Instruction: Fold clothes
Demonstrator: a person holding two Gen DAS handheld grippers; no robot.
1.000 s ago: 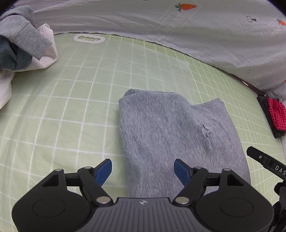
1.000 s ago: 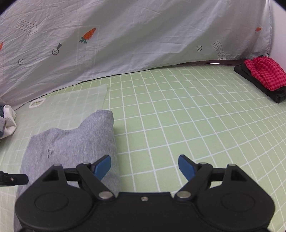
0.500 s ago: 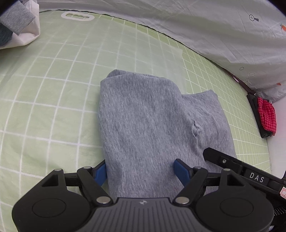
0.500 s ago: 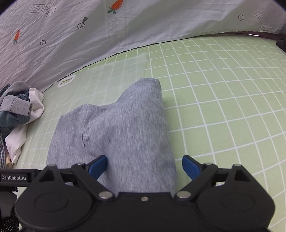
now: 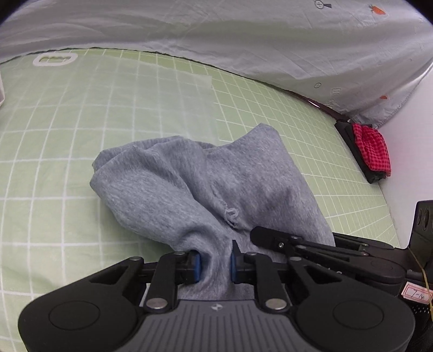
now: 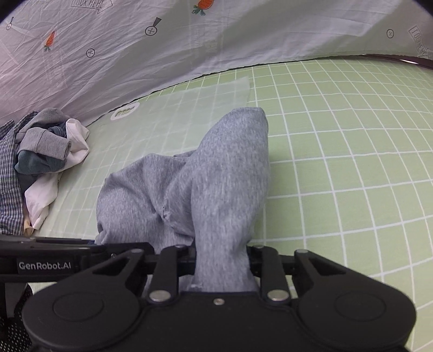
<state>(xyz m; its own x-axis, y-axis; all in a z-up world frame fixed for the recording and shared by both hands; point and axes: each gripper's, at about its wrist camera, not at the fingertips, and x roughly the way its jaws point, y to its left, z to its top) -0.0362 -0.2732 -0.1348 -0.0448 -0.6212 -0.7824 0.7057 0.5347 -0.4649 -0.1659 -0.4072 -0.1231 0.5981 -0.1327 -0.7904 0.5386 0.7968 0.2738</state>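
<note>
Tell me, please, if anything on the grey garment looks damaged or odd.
Yes. The grey garment has a small puckered spot near its middle, like a snag or tiny hole with frayed edges; I cannot tell which. It lies just beyond the left gripper. Otherwise the cloth is only bunched where both grippers clamp it.

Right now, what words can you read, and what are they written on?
"GenRobot.AI": on the left gripper, seen from the right wrist.
"LOOK HERE", partly cut off: on the printed sheet.
Handwritten tag on the right gripper: too small to read.
Other sheet prints: too blurred.
</note>
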